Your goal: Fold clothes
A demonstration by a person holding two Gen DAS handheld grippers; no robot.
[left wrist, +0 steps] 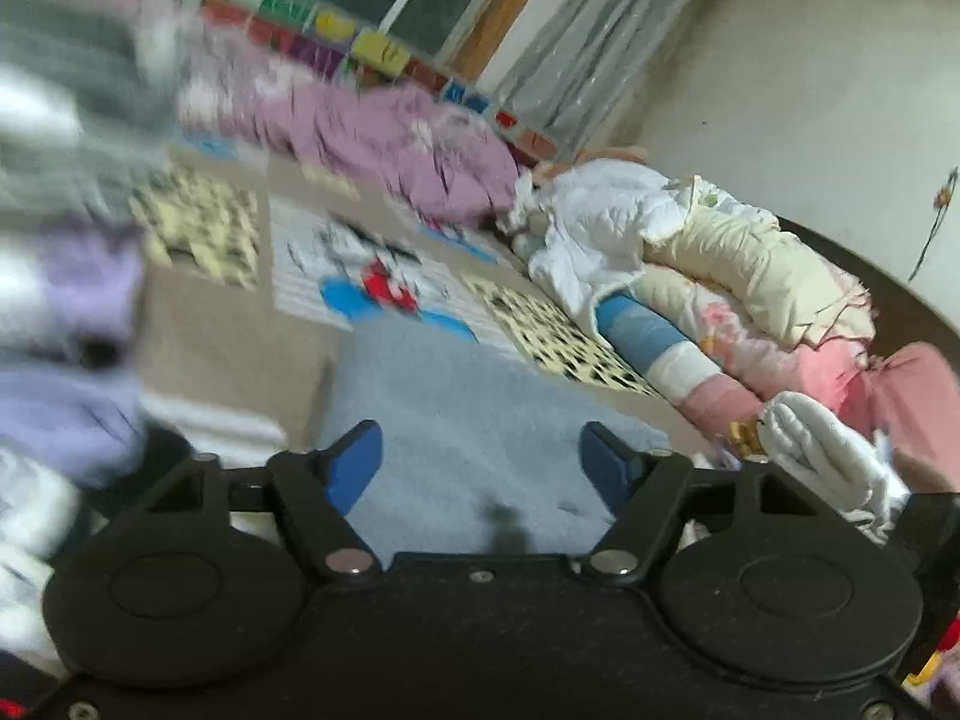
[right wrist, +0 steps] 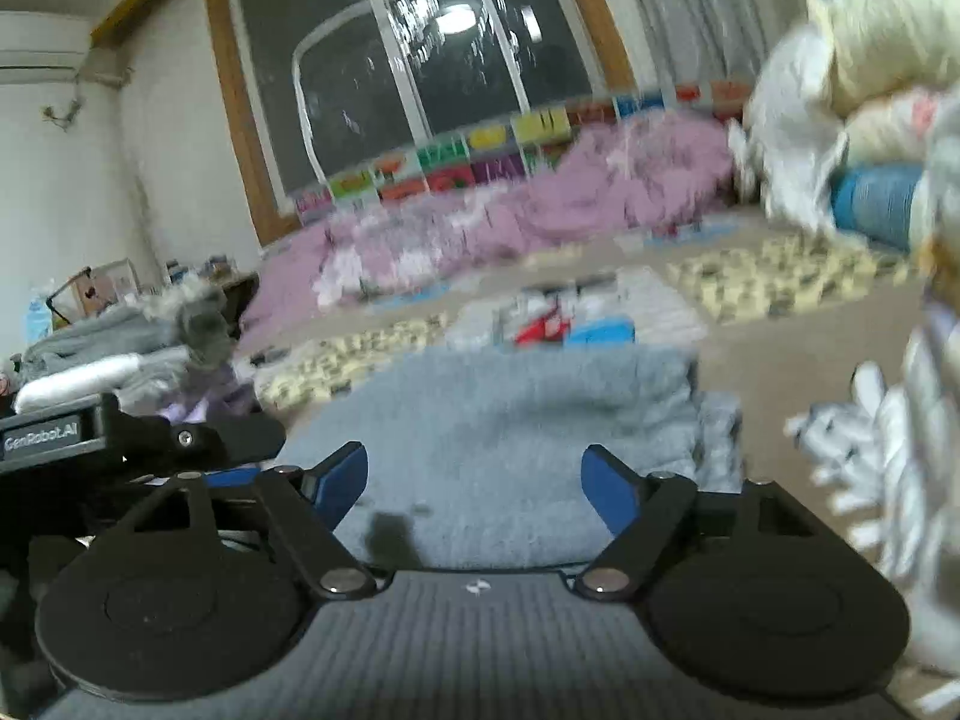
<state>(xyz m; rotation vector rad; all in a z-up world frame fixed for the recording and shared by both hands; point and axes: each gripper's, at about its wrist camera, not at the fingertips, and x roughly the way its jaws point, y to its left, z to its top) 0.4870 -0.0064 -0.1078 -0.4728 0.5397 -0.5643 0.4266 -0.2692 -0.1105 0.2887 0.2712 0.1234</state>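
Both views are motion-blurred; the patterned mat's (right wrist: pixel 600 318) cartoon prints cannot be read. The grey-blue fleece garment (left wrist: pixel 480 396) lies spread flat on the mat, directly ahead of both grippers — its far edge runs roughly crosswise in the right wrist view, near edge hidden behind the tool bodies. Left gripper (left wrist: pixel 483 462) and right gripper (right wrist: pixel 477 483): jaws spread wide, grasping nothing. Beyond the garment, a pink blanket (right wrist: pixel 540 204). Left of the garment, the other tool reads "GenRobot.AI" (right wrist: pixel 41 439).

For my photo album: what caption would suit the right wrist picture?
Open right gripper poised above a fuzzy blue-grey garment on a patterned bed, with pink bedding behind.
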